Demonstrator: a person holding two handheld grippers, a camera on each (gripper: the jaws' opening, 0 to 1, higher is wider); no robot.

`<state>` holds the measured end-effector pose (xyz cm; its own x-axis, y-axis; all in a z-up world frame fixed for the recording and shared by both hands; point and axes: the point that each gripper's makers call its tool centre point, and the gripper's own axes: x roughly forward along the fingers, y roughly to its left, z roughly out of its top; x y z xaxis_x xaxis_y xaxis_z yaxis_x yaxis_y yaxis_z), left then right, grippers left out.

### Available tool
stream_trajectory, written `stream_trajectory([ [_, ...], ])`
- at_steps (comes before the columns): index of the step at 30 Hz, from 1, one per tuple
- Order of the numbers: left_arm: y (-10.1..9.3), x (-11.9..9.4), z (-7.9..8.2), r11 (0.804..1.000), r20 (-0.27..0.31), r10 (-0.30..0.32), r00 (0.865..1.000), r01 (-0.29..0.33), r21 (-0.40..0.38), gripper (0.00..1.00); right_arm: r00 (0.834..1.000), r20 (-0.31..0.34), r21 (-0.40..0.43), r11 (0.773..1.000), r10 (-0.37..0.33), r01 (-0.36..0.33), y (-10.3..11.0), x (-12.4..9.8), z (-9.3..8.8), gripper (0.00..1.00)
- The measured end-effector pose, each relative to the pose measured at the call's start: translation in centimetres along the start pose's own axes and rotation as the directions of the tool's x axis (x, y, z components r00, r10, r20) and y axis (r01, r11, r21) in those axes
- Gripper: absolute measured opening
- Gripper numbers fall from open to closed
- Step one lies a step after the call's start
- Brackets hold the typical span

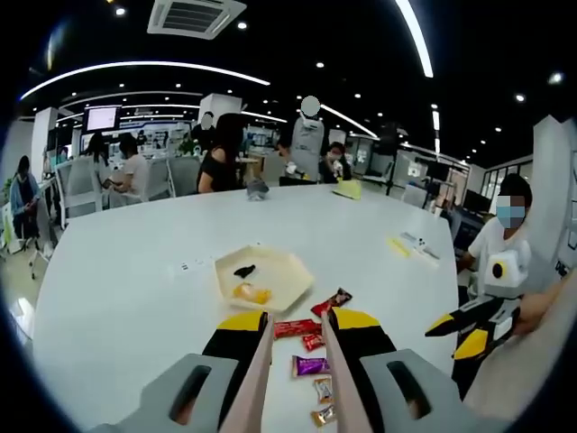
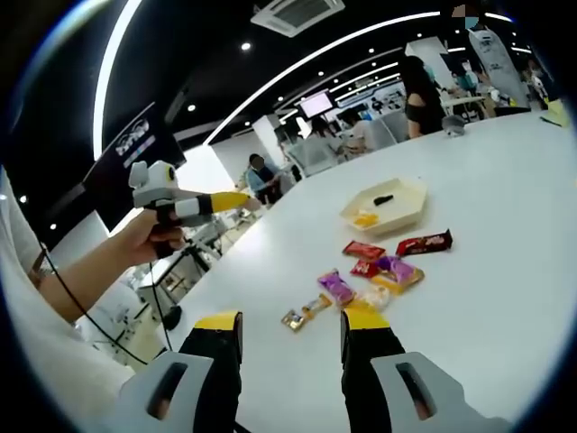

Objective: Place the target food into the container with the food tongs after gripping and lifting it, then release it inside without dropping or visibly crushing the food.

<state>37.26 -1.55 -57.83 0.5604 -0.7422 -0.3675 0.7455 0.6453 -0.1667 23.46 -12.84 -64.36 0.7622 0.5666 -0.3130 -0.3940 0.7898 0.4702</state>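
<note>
Lying scattered on the white table (image 1: 135, 298) are several wrapped snacks: in the left gripper view a red wrapper (image 1: 297, 328), a smaller red one (image 1: 313, 342), a dark red bar (image 1: 332, 301), a purple packet (image 1: 309, 365) and two small gold-brown sweets (image 1: 323, 389), the lowest partly cut off between the jaws. The left gripper (image 1: 296, 317) hovers above them with its yellow-tipped jaws spread and nothing between them; what look like pale tong blades run along the inner sides, though they are hard to make out. Just beyond sits the pale hexagonal tray (image 1: 281, 263), holding a yellow piece (image 1: 251, 292) and a small dark item (image 1: 244, 270) too small to identify. The right gripper (image 2: 294, 321) is likewise spread wide and empty, low over the near table edge. In its view the same snacks (image 2: 379, 271) lie well ahead, with the tray (image 2: 407, 194) farther back. A hand (image 2: 149, 236) at the left of that view holds the other gripper aloft, away from the table. People sit at desks in the background, blurred by distance.
</note>
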Motion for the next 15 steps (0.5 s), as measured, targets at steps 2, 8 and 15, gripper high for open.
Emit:
stream_trajectory([
  [2, -0.3, 0.1, -0.4, 1.0, -0.009, -0.002, 1.0, 0.002, 0.01, 0.26, 1.0, -0.002, -0.002, 1.0, -0.005, 0.005, -0.1, -0.2, 0.0, 0.43],
  [8, -0.9, -0.2, -1.0, 1.0, -0.002, -0.006, 1.0, 0.006, -0.014, 0.26, 1.0, 0.005, -0.011, 1.0, -0.018, 0.018, -0.2, -0.7, 0.3, 0.43],
  [15, -1.4, -0.6, -2.1, 1.0, -0.001, 0.0, 1.0, 0.0, -0.018, 0.26, 1.0, -0.002, -0.017, 0.999, -0.029, 0.029, 0.0, -0.9, -0.2, 0.43],
])
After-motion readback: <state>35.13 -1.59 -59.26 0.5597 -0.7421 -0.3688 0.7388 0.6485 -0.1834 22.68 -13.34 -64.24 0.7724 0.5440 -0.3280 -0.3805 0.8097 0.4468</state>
